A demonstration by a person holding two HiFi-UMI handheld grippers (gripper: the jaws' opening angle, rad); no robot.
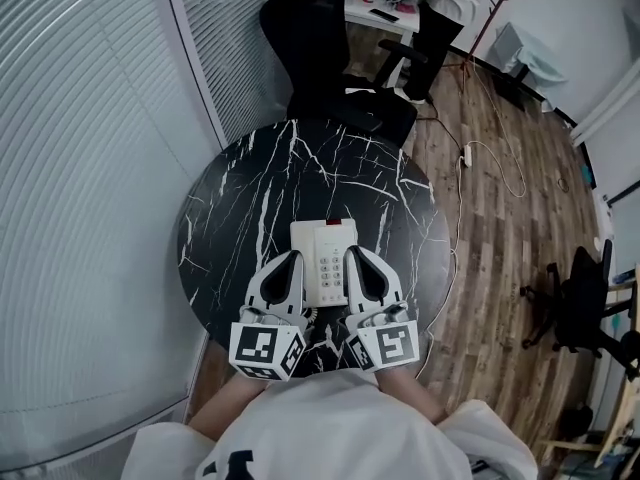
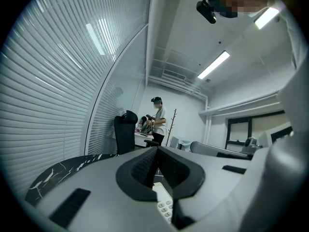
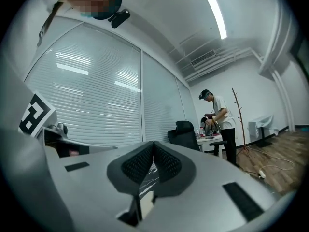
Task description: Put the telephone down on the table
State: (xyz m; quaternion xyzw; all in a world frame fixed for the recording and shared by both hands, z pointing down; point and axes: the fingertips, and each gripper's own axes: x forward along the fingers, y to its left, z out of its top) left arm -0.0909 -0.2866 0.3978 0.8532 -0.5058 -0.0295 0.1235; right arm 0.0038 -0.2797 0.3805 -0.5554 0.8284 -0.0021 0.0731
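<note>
Lying on a round, white-veined black table: rectangular white telephone.

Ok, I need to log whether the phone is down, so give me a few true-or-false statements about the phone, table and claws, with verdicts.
1. The telephone lies flat on the black marble table. True.
2. The left claw is clamped on the telephone. False: its jaws are shut on nothing, beside the phone.
3. The right claw is wide open. False: it is shut and empty.
4. The telephone sits between the two claws. True.
5. A black office chair stands beyond the table. True.
</note>
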